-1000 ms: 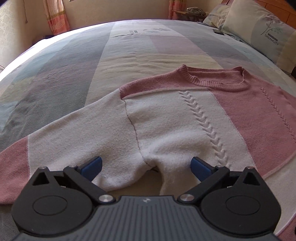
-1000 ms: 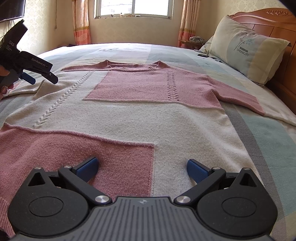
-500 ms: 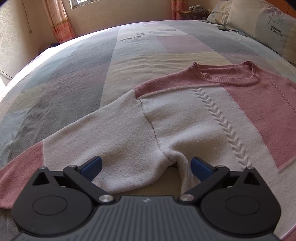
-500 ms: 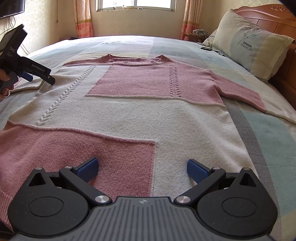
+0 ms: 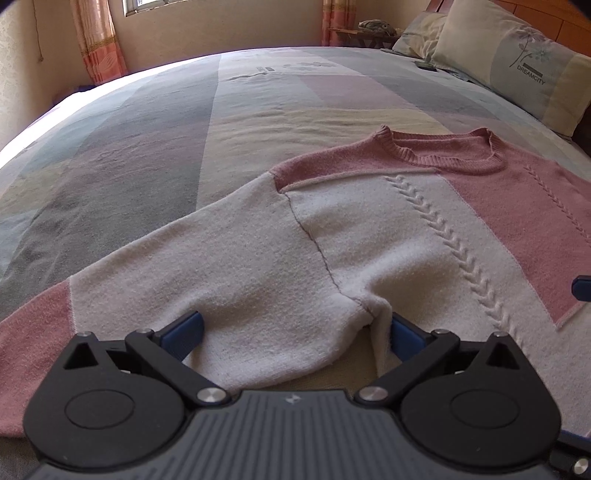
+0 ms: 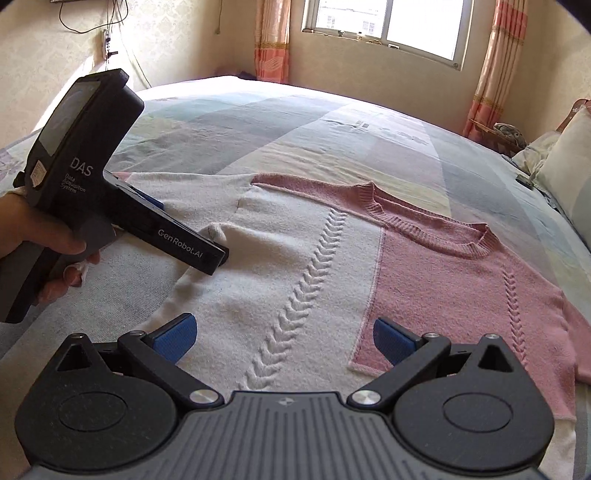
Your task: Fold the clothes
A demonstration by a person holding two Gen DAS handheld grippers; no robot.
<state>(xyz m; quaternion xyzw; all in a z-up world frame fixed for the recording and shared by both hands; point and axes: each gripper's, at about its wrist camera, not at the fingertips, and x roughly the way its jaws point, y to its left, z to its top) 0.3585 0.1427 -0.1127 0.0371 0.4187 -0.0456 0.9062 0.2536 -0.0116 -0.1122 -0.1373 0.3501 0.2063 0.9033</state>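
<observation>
A pink and cream knit sweater (image 5: 388, 229) lies flat on the bed, neck toward the far side; it also shows in the right wrist view (image 6: 424, 280). My left gripper (image 5: 293, 334) is open, its jaws straddling the underarm fold where the left sleeve (image 5: 177, 280) meets the body. In the right wrist view the left gripper (image 6: 192, 251) touches that fold. My right gripper (image 6: 282, 339) is open and empty, low over the cream side panel with the cable pattern (image 6: 295, 306).
The striped bedspread (image 5: 147, 147) stretches beyond the sweater. Pillows (image 5: 517, 70) and a wooden headboard are at the right. A window (image 6: 384, 26) and curtains stand at the far wall. My hand (image 6: 33, 236) holds the left gripper's handle.
The right gripper has swung from the sweater's hem to the left side panel, close to the left gripper. The left gripper has edged forward onto the underarm fold.
</observation>
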